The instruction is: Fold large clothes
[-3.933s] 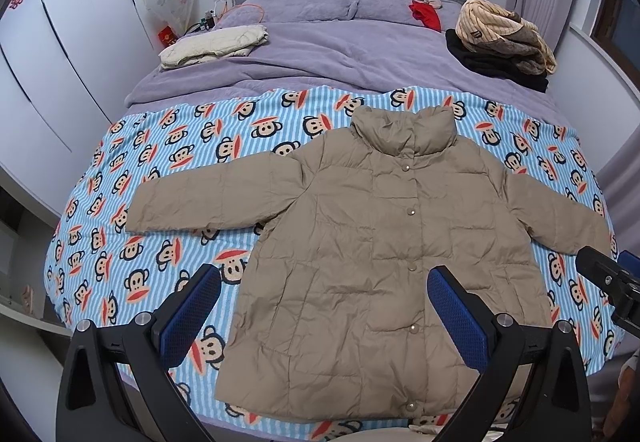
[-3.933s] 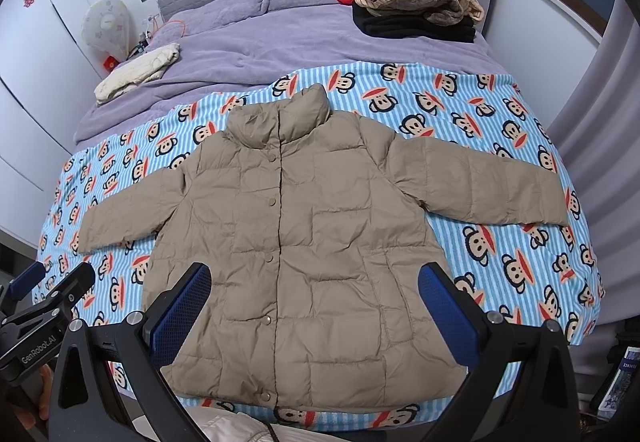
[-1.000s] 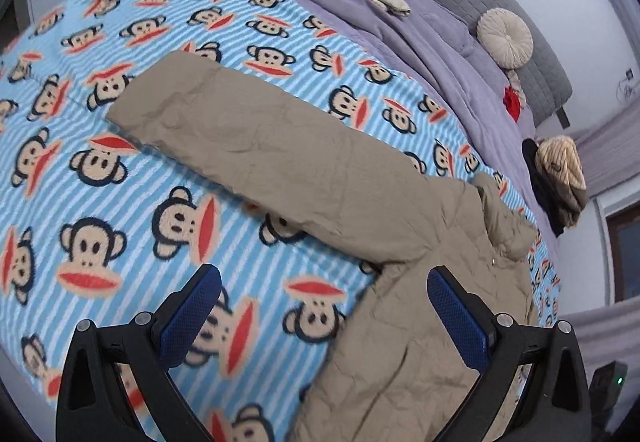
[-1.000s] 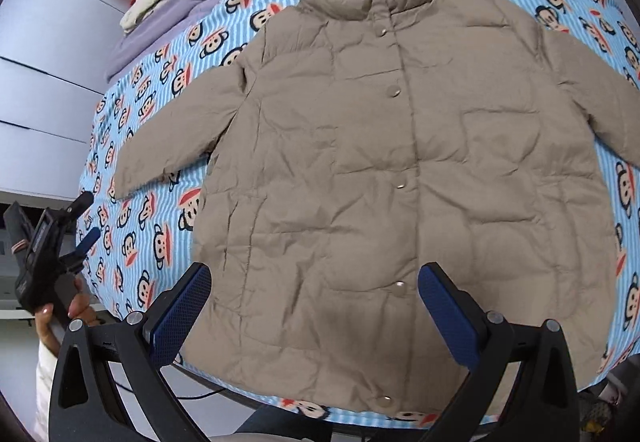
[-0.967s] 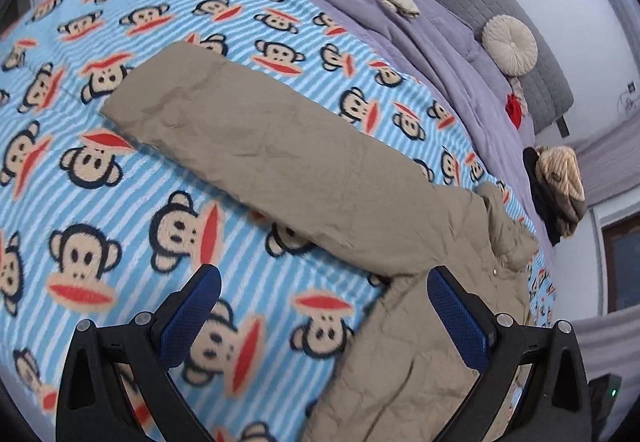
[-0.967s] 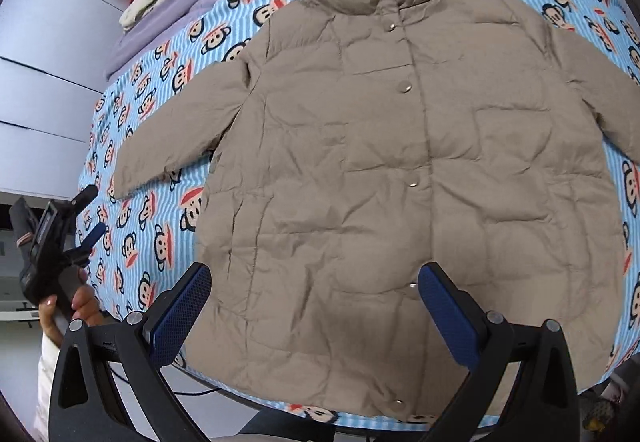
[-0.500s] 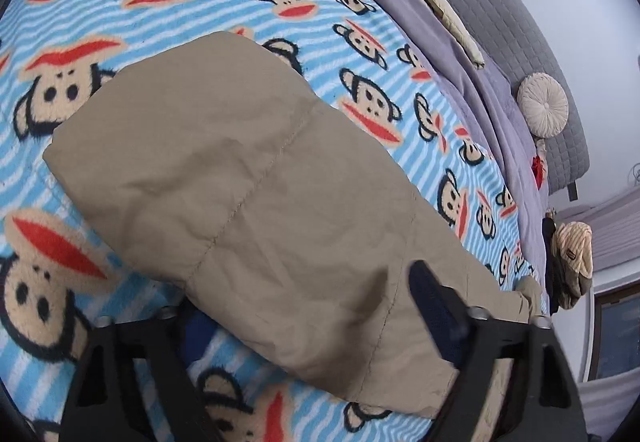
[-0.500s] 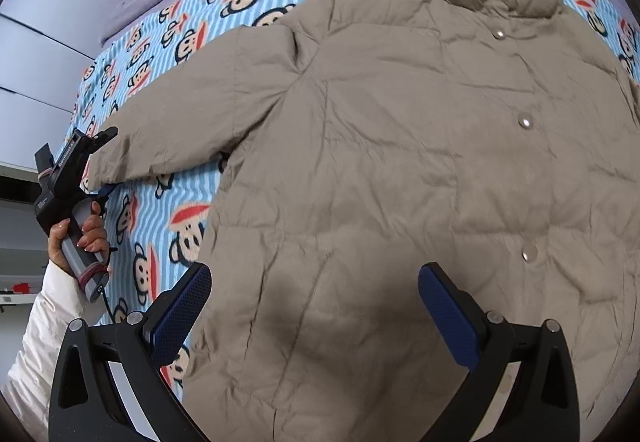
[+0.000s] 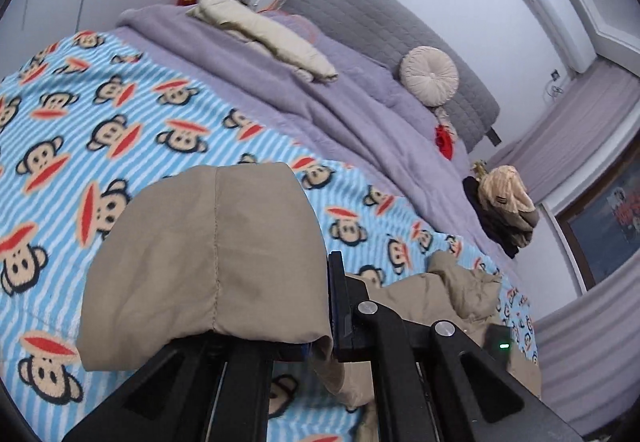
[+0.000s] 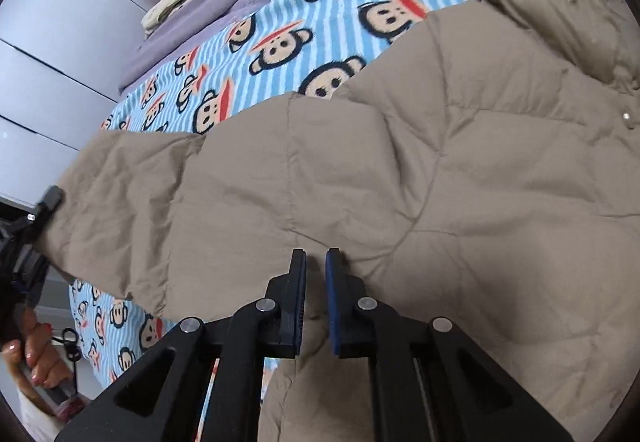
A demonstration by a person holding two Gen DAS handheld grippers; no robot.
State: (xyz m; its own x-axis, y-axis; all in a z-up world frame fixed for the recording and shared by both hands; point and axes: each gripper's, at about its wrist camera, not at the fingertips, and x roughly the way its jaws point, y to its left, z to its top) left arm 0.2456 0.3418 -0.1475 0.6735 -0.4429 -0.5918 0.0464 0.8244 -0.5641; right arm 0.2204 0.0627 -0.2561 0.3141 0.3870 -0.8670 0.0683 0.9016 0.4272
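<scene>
Both tools are pinched on the coat (image 10: 440,182). Left tool (image 9: 320,322) bites the end of the sleeve (image 9: 208,254), and the cuff flops up over it, so one finger is hidden. Right tool (image 10: 316,298) has its blue pads nearly together, with a fold of coat squeezed between them, down where the sleeve meets the body. From the right wrist view the left tool (image 10: 46,202) shows far off at the cuff, with a hand (image 10: 36,354) on its grip. Coat lies flat, front up, on the monkey blanket (image 9: 100,114) on the bed, collar (image 10: 560,2) toward the purple cover (image 9: 280,90)
</scene>
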